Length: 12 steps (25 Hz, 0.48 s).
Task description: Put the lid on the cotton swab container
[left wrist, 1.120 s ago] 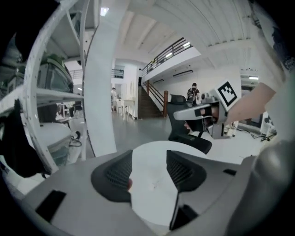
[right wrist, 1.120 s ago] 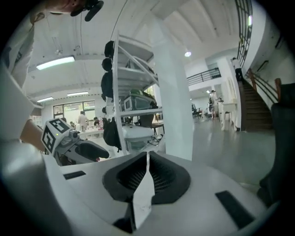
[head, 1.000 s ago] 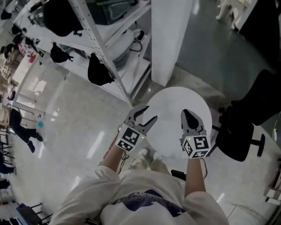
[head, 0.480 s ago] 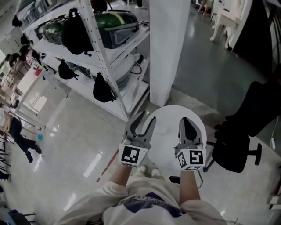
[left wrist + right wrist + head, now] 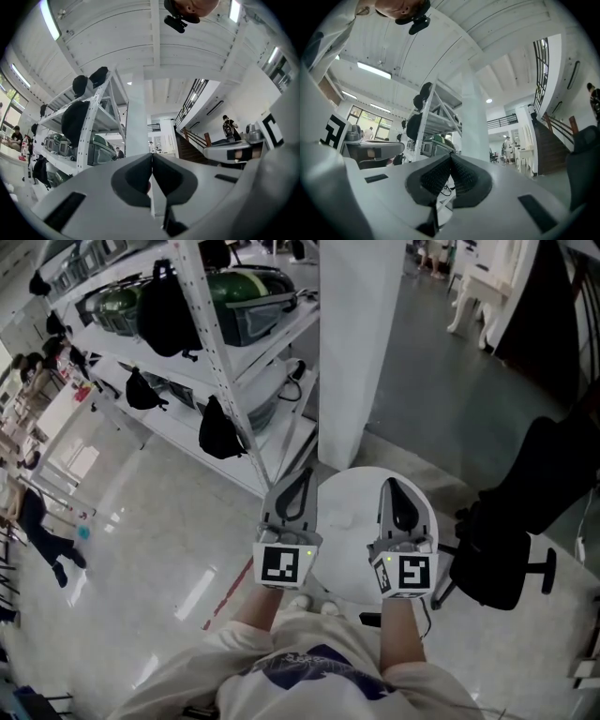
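Both my tools are held up in front of me. The left tool (image 5: 303, 475) has just been closing and it's pinched tight with nothing in it. Same for the right tool (image 5: 391, 486): just closed, empty. Below them is the small round worktop (image 5: 354, 561). There's a faint round blob (image 5: 344, 518) on it, about midway between the tips. Might be the swab container, but it's too washed out to tell, and I can't spot a lid. I reckon the next move is straight down, with neither hand nearer. Rack (image 5: 211, 352) and pillar (image 5: 361, 343) sit behind.
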Each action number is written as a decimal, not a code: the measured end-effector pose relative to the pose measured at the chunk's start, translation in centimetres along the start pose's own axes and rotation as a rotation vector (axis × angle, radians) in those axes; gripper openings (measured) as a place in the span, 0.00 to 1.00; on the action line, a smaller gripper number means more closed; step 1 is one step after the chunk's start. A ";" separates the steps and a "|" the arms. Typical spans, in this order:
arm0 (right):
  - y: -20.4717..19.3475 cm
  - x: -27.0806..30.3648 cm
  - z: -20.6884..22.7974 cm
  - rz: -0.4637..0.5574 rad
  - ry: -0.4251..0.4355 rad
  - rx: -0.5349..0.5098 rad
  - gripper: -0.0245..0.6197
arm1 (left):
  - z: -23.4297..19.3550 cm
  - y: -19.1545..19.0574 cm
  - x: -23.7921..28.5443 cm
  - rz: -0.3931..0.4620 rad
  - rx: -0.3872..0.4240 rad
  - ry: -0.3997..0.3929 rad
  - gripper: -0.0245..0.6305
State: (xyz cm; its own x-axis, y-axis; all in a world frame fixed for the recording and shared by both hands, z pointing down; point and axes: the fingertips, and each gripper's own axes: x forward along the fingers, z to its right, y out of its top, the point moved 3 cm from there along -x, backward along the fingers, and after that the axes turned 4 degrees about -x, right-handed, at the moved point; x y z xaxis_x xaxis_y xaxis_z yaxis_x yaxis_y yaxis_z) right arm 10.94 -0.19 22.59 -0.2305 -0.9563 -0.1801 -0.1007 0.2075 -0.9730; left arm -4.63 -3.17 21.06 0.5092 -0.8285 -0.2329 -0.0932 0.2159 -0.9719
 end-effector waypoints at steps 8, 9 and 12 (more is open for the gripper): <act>0.0 0.0 -0.6 -0.013 0.000 -0.033 0.05 | 0.1 -0.4 -0.1 0.006 0.035 0.013 0.04; 0.0 0.1 -0.7 -0.014 0.002 -0.038 0.05 | 0.1 -0.4 -0.1 0.006 0.035 0.009 0.04; -0.1 0.1 -0.9 -0.017 0.007 -0.053 0.05 | 0.3 -0.4 -0.2 0.006 0.045 -0.005 0.04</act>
State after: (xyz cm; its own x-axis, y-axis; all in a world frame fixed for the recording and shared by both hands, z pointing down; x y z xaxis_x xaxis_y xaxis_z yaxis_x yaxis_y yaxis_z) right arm 10.02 -0.15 22.77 -0.2352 -0.9583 -0.1621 -0.1562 0.2019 -0.9669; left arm -4.43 -2.99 21.54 0.5131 -0.8246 -0.2384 -0.0577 0.2439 -0.9681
